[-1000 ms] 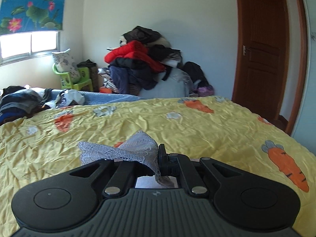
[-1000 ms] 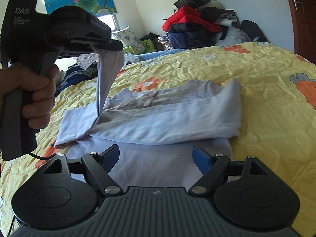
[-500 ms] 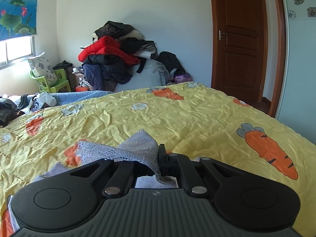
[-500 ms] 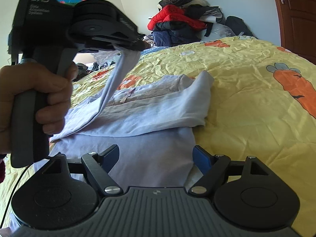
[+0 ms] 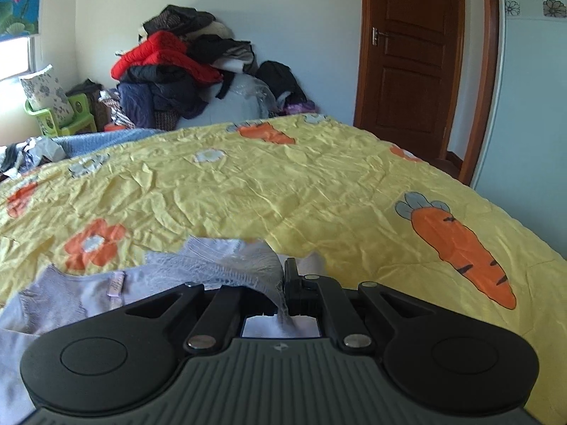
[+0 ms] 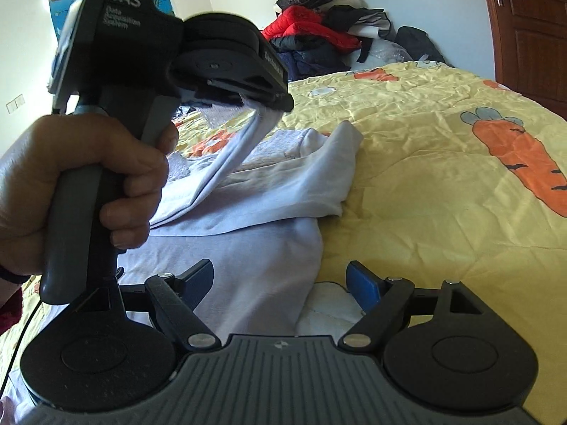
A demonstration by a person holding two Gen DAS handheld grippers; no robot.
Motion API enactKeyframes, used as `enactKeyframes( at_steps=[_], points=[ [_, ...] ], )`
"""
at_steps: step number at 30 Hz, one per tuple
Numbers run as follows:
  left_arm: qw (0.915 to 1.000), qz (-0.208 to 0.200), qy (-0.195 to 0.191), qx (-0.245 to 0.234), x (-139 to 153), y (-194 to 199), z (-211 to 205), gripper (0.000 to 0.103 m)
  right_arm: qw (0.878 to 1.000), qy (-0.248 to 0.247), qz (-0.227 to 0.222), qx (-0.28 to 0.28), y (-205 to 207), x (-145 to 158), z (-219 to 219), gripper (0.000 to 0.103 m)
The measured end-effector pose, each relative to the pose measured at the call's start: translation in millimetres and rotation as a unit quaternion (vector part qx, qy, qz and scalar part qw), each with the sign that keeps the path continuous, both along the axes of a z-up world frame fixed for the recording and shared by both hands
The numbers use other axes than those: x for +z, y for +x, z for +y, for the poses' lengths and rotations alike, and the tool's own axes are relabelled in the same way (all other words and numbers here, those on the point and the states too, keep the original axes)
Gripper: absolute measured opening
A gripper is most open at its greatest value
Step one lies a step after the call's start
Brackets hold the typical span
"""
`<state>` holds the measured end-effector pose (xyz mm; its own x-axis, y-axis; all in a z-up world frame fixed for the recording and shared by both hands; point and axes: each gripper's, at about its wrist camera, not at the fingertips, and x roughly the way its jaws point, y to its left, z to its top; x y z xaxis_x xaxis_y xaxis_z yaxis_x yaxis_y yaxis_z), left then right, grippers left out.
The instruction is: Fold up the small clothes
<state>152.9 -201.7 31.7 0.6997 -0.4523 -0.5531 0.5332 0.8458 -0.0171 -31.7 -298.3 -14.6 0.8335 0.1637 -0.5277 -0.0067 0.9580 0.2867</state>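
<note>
Sleeve fold underway on the bedspread (image 6: pixel 425 148).
Left gripper (image 6: pixel 273 101) clamps the sleeve (image 6: pixel 234 156) of the lilac garment (image 6: pixel 248 233); right gripper (image 6: pixel 280 279) gapes, empty. Thin lace cuff could slip, collapsing the fold.

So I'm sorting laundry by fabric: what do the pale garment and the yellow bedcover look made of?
Garment: soft matte knit, probably cotton jersey, draping limply; lace trim at the pinched end. Bedcover: thin woven cloth, likely cotton, finely creased, printed carrots.

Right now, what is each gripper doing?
Left gripper: shut on the lilac garment's sleeve.
Right gripper: open, fingers empty above the garment.
</note>
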Motion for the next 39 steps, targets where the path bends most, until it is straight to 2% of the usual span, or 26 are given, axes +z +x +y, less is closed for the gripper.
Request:
enactKeyframes(
  at_steps=[2, 6, 25, 29, 32, 33, 35, 36, 37, 39],
  points=[
    [1.0000, 0.008, 0.004, -0.004, -3.2, 0.8, -3.6, 0.003, 1.000, 0.000, 0.001, -0.003, -0.7, -0.6, -2.5, 0.081],
    [0.9997, -0.005, 0.022, -0.011, -6.7, -3.8, -12.3, 0.003, 1.000, -0.002, 0.002, -0.006, -2.1, -1.7, -5.5, 0.081],
    [0.9994, 0.014, 0.019, -0.026, -5.6, -10.4, -21.9, 0.004, 1.000, -0.009, 0.005, -0.013, -7.8, -1.2, -5.7, 0.082],
    [0.9989, 0.019, 0.018, -0.039, -5.8, -16.1, -22.2, 0.005, 1.000, -0.011, 0.005, -0.015, -10.9, -0.5, -6.5, 0.082],
    [0.9974, 0.013, 0.005, -0.071, -2.3, -22.3, -22.4, 0.010, 1.000, -0.015, 0.007, -0.014, -12.5, -1.1, -6.5, 0.082],
    [0.9967, 0.010, 0.002, -0.080, -0.5, -24.3, -23.8, 0.018, 1.000, -0.017, 0.008, -0.015, -13.1, -1.7, -6.6, 0.082],
    [0.9961, 0.003, 0.000, -0.088, 3.6, -27.5, -28.3, 0.049, 1.000, -0.019, 0.009, -0.015, -14.4, -2.7, -7.2, 0.083],
    [0.9961, -0.006, -0.002, -0.088, 5.8, -29.6, -30.3, 0.079, 1.000, -0.020, 0.009, -0.015, -15.2, -3.1, -7.6, 0.083],
    [0.9960, -0.022, -0.008, -0.087, 8.7, -33.6, -31.5, 0.089, 1.000, -0.021, 0.009, -0.016, -15.7, -3.3, -7.9, 0.083],
    [0.9936, -0.046, -0.011, -0.103, 15.1, -41.5, -34.6, 0.089, 1.000, -0.024, 0.010, -0.017, -16.3, -3.5, -8.4, 0.083]
  ],
)
